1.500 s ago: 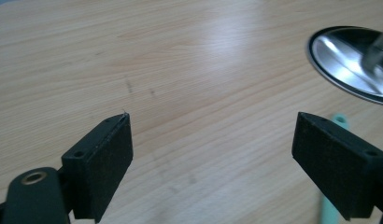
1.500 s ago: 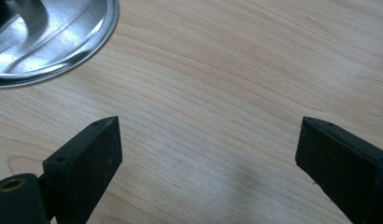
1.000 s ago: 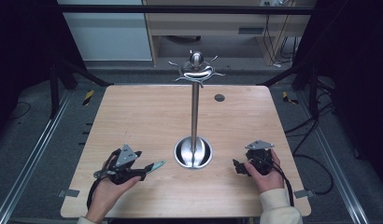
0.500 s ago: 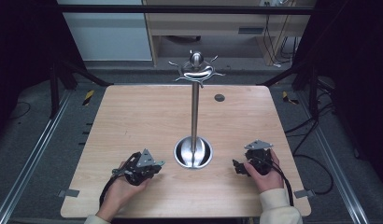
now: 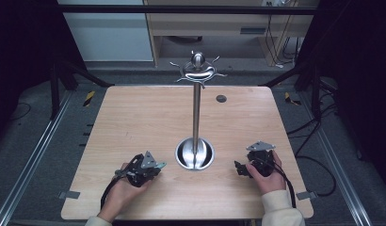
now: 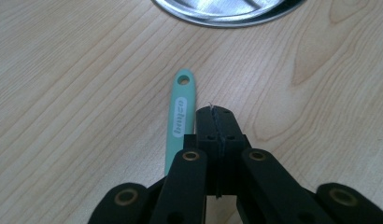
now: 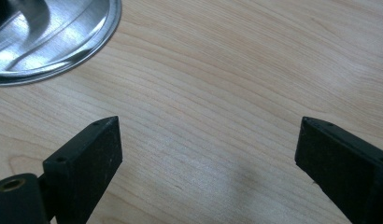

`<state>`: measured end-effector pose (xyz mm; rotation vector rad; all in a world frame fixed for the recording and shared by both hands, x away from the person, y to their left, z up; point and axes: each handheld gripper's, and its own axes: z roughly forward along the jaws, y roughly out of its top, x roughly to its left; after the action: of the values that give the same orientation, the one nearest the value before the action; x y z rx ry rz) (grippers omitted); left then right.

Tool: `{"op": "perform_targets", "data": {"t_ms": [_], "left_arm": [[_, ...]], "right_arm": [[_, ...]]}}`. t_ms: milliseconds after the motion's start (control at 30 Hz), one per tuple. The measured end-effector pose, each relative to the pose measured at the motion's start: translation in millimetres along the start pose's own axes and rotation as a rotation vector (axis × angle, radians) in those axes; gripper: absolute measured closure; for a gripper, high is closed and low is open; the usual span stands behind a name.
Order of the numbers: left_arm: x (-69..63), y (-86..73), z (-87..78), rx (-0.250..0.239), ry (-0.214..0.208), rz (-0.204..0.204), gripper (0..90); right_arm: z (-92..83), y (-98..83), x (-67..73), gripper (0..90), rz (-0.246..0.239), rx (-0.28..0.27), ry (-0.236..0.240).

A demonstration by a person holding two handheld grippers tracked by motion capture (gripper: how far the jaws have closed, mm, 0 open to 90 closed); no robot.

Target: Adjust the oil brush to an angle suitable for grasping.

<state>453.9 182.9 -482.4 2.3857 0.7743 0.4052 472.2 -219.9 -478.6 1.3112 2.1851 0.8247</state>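
Your left claw (image 6: 213, 116) has just shut empty, low centre of the frame; the mint handle (image 6: 179, 116) lies flat on the counter (image 6: 77, 70) just left of it; it looks light, stiff and slippery, so grip its middle; your right claw (image 7: 206, 144) gapes empty.

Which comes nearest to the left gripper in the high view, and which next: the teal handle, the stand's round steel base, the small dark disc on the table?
1. teal handle, right at the left gripper
2. steel base, mid-table beside it
3. dark disc, near the far edge
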Motion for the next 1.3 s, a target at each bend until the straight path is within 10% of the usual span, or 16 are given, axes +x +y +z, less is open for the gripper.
{"op": "perform_targets", "data": {"t_ms": [400,933,1300], "left_arm": [[5.0,-2.3,3.3,0.020,0.014,-0.016,90.0],[21.9,0.0,-15.3,0.035,0.134,-0.072,90.0],[29.8,9.0,-50.6,0.228,0.134,-0.107,79.1]], "right_arm": [[0.0,0.0,0.1,8.0,0.000,0.000,-0.001],[-0.7,-0.9,-1.3,8.0,-0.002,-0.004,-0.007],[-1.5,-0.7,-1.4,8.0,0.005,-0.007,-0.005]]}}
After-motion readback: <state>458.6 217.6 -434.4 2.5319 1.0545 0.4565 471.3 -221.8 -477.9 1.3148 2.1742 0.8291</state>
